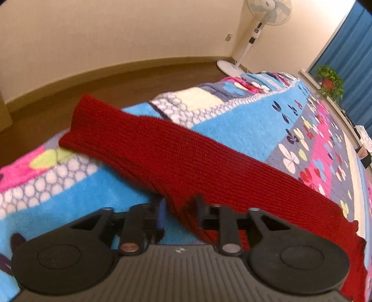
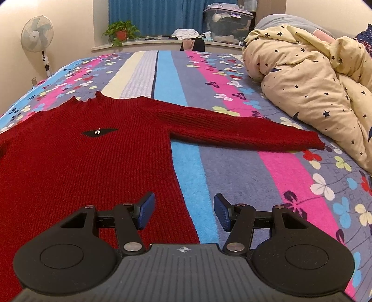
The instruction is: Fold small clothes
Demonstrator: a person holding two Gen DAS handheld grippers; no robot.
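A dark red knitted sweater point(image 2: 81, 162) lies flat on the bed, neck away from me, one sleeve point(image 2: 244, 132) stretched out to the right. My right gripper point(image 2: 183, 209) is open, low over the sweater's right side edge, holding nothing. In the left wrist view the other sleeve point(image 1: 162, 148) runs diagonally to the bed's edge. My left gripper point(image 1: 179, 211) straddles a fold of this sleeve near the armpit; its blurred fingers stand partly apart with fabric between them.
The bed has a colourful striped floral blanket point(image 2: 232, 181). A bunched cream star-print duvet point(image 2: 313, 76) lies at the right. A standing fan point(image 1: 262, 25), a potted plant point(image 2: 121, 32) and a storage box point(image 2: 227, 21) stand beyond the bed.
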